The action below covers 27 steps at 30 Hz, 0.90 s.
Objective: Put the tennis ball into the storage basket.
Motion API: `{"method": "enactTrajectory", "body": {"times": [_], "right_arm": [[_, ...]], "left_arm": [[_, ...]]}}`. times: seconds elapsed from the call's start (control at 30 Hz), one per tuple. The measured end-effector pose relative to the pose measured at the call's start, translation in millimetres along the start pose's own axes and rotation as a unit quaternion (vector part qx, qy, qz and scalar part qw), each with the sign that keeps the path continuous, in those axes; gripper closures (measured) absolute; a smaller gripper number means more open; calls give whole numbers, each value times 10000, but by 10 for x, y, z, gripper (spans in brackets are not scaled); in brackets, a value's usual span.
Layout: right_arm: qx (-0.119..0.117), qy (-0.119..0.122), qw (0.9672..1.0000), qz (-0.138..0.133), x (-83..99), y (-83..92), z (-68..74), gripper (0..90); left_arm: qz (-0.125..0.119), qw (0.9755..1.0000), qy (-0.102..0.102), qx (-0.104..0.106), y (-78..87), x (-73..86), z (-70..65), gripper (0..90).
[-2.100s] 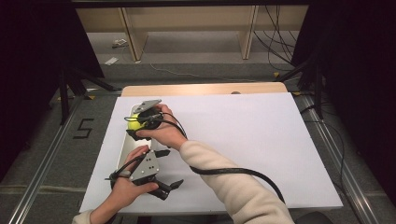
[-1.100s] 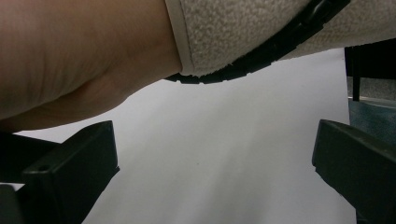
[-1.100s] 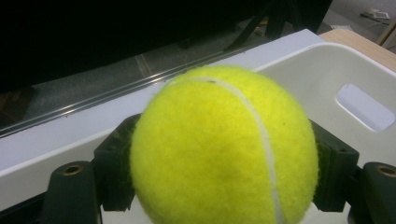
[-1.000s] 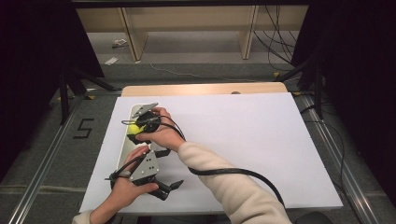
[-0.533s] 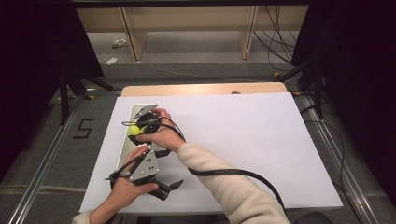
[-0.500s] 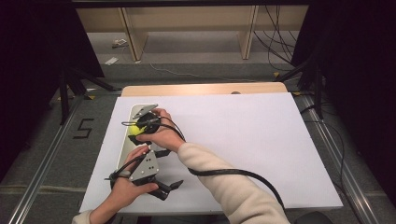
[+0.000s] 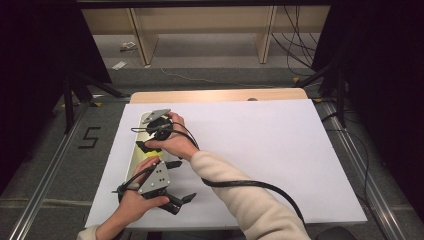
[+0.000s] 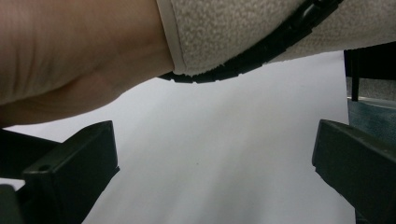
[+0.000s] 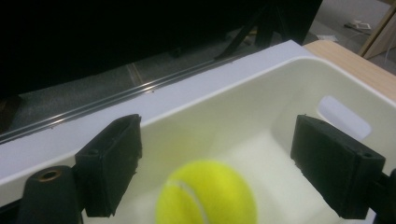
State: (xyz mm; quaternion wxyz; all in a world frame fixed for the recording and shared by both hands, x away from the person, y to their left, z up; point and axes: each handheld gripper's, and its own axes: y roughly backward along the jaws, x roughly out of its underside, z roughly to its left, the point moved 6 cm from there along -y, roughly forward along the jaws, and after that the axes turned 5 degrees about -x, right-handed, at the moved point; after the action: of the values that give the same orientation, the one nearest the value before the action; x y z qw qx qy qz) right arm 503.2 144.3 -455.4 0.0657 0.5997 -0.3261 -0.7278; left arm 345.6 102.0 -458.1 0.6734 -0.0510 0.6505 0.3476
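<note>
While the right gripper point(image 9: 217, 161) hangs over the long cream plastic bin point(image 9: 299, 88), its jaws have just been opening and now stand spread, pads clear of the fuzzy yellow-green tennis ball point(image 9: 205, 193). That ball sits below and between them, inside the bin, blurred, so probably just let go and dropping or settling. Step in hand, as I judge it: release of the ball into the bin. Next move likely calls for lifting the right gripper straight up and away without clipping the bin wall. Left gripper point(image 8: 212, 182) rests low over the white table sheet point(image 8: 224, 154), jaws spread wide, nothing between them, under the cream fleece sleeve point(image 8: 243, 28). Ball is round, so no long axis or facing; its white seam shows toward the camera. Bin's long axis runs near-to-far along the table's left edge point(image 7: 142, 145).
</note>
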Motion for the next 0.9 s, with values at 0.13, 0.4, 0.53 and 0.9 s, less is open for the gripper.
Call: {"method": "enactTrajectory", "body": {"times": [0.13, 0.4, 0.53, 0.9], "right_arm": [[2, 6, 10000, -47, -15, 42, -8, 163], [39, -10, 9999, -151, -26, 190, -63, 166], [96, -58, 9998, -188, -19, 288, -103, 167], [269, -141, 9992, -265, 53, 525, -233, 169]], "left_arm": [[5, 10000, 0, -2, -2, 1, 1, 0], [2, 10000, -1, -1, -1, 1, 4, 0], [4, 10000, 9, -9, 0, 1, 5, 0], [5, 10000, 11, -7, 0, 1, 5, 0]]}}
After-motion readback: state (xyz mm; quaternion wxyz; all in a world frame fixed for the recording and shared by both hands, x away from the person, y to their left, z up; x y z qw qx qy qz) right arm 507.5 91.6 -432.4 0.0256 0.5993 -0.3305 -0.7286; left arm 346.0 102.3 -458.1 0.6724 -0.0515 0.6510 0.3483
